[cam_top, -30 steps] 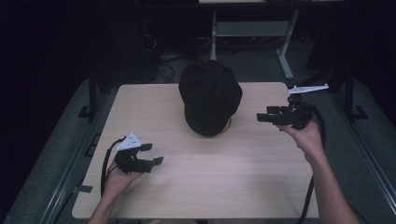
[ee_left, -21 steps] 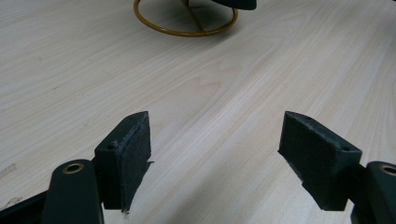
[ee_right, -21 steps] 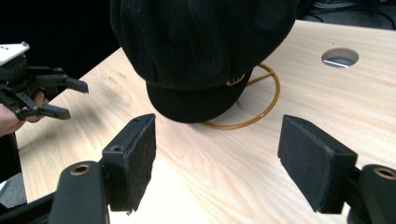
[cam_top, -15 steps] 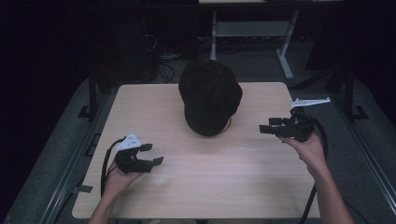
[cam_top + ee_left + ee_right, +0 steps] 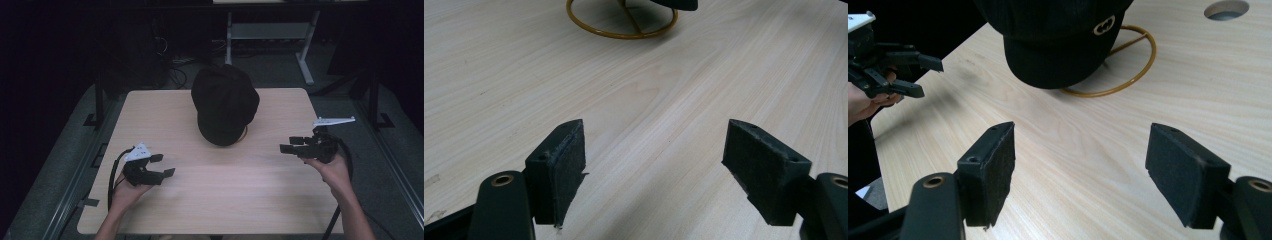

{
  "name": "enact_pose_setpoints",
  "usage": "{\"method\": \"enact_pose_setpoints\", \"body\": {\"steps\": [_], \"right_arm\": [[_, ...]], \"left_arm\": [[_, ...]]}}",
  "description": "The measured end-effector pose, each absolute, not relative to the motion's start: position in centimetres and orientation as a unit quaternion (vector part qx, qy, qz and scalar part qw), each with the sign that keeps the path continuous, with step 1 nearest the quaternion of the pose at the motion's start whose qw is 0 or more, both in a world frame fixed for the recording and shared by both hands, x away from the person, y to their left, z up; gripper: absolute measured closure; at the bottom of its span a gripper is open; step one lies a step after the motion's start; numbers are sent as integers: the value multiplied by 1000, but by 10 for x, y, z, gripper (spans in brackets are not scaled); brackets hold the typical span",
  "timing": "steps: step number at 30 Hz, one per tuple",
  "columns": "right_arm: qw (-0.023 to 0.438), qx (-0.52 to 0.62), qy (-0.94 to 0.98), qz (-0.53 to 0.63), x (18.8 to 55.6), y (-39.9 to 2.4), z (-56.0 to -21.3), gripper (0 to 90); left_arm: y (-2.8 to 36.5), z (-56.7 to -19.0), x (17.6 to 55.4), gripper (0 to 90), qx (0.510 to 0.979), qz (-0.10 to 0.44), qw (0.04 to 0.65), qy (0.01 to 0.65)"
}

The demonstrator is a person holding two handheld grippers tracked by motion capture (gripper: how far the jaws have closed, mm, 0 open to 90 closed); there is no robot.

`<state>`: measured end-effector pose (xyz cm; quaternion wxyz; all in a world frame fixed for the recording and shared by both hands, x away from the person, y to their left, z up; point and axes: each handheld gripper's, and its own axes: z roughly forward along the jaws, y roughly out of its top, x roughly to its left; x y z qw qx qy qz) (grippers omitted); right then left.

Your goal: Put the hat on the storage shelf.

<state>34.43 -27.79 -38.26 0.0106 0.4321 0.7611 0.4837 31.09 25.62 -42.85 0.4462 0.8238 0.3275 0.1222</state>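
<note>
We hold a two-jaw gripper in each hand over a pale wooden table [image 5: 225, 190], and between them a black cap [image 5: 225, 107] rests on a gold wire stand [image 5: 1128, 65] toward the table's far side.

The left gripper [image 5: 162, 166] sits low above the near left part of the table, its jaws spread wide with nothing between them. In the left gripper view its two dark pads [image 5: 564, 160] frame bare wood grain, and the ring of the wire stand lies well ahead of the jaws and a little to their left, with the cap's edge just above it at the top of the frame.

The right gripper [image 5: 291, 145] hovers near the table's right edge, jaws likewise standing wide and empty, pointing inward across the wood. Its grey three-cornered plate sticks out behind it, past the table's edge. From the right gripper view the cap sits ahead of the jaws and slightly left of their midline, well apart from the pads, its short brim facing the gripper and a small gold emblem [image 5: 1104, 24] on its front. The stand's ring shows beneath the brim and to its right, touching the tabletop. A round hole [image 5: 1226, 9] in the table lies farther off, beyond the right pad. The left hand with its gripper shows off to the left of these jaws.

Neither gripper touches the cap or its stand.
</note>
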Motion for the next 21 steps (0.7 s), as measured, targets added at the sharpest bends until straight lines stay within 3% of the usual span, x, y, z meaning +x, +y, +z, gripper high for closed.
{"method": "enact_pose_setpoints", "body": {"steps": [21], "right_arm": [[1, 445, 762, 471, 322, -283, -415, 272]], "left_arm": [[255, -430, 310, 244, 824, 118, 444, 332]]}}
